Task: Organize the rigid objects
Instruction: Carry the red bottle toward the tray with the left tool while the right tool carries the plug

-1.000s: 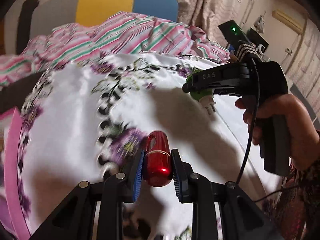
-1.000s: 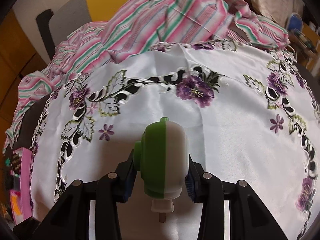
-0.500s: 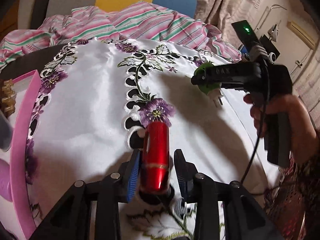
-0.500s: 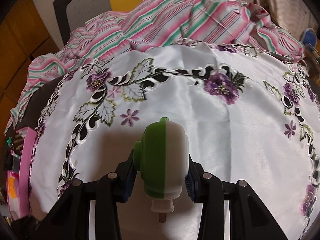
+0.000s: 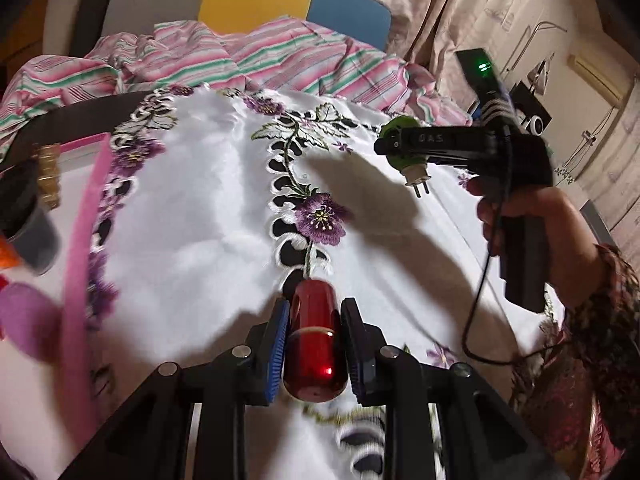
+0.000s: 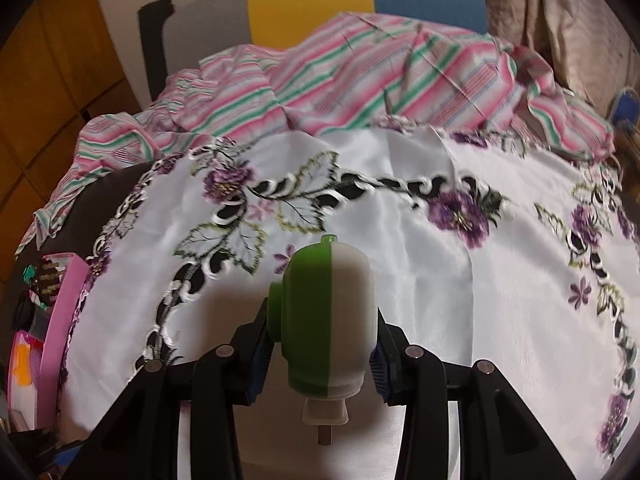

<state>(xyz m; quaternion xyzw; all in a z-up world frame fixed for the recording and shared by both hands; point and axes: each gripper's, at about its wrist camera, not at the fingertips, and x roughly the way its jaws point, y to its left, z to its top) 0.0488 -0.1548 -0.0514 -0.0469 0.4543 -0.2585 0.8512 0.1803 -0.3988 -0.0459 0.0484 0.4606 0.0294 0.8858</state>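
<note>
Tablecloth (image 5: 200, 208) covers the table; crumpled sheet (image 6: 360, 80) lies behind it at the far edge, chair (image 6: 312, 0) behind that. Tray (image 5: 86, 240) sits at the cloth's left edge, small items inside. Canister (image 5: 314, 344) between the left gripper (image 5: 314, 348) pads, above the cloth's near part; plug-in device (image 6: 330, 320) in the right gripper (image 6: 320, 356), off to the canister's right.
</note>
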